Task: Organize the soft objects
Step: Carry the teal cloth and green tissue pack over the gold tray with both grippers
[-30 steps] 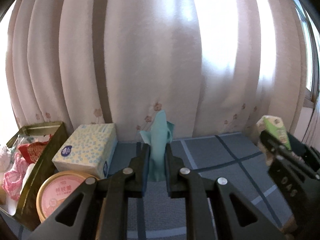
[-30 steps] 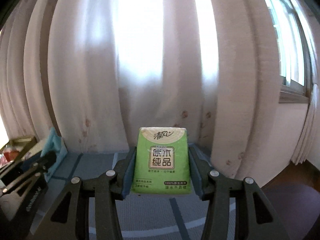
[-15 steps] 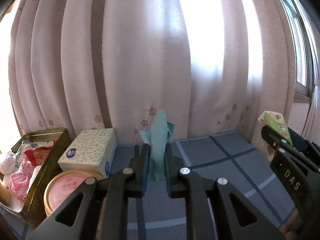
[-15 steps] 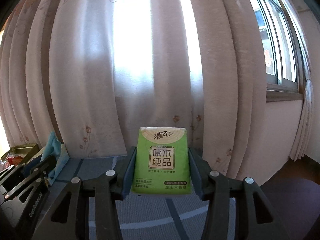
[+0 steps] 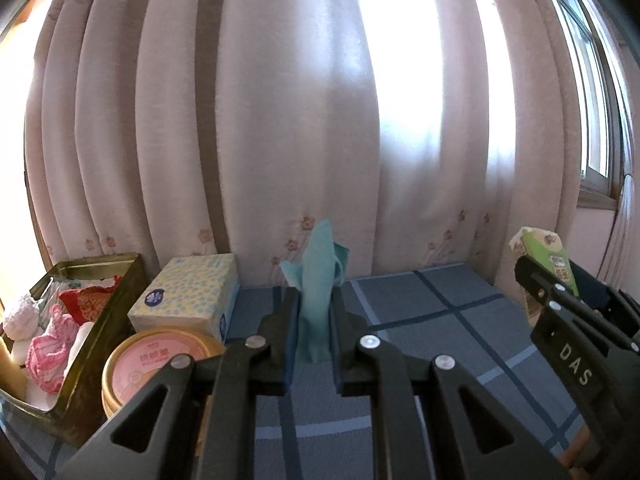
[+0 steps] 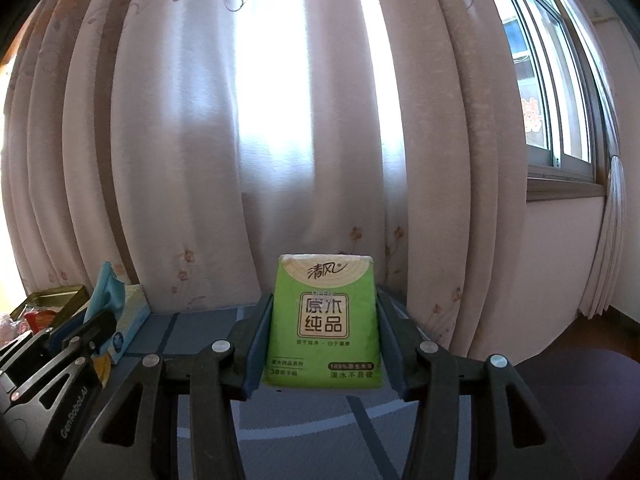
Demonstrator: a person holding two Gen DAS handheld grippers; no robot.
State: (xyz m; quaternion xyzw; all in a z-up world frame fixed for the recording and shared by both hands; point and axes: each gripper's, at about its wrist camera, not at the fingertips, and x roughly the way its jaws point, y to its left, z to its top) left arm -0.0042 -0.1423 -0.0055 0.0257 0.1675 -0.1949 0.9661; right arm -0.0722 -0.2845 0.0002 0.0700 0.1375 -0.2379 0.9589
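Left wrist view: my left gripper [image 5: 314, 334] is clamped tight on a teal cloth [image 5: 320, 280], which stands upright between the two pads and rises above them, its top folded over to the right. Below lies a blue mat with darker and paler stripes [image 5: 420, 320]. At left, a brass-coloured tin [image 5: 104, 304] holds red, pink and white soft items (I cannot tell what each one is). Just beside the tin's right wall stands a yellow dotted tissue box [image 5: 188, 296], and in front of that box a round pink-lidded tub [image 5: 154, 368]. At the right edge my right gripper [image 5: 560, 304] appears from the side, carrying a green tissue pack [image 5: 548, 256].

Right wrist view: my right gripper [image 6: 322, 340] stands at a middling width, both pads pressed on the sides of the green tissue pack [image 6: 322, 320], held upright with its printed face towards the camera. A pale floral curtain [image 6: 280, 140] fills the background, with a window [image 6: 552, 88] at right. My left gripper [image 6: 86, 330] and its teal cloth [image 6: 105, 288] show at lower left.
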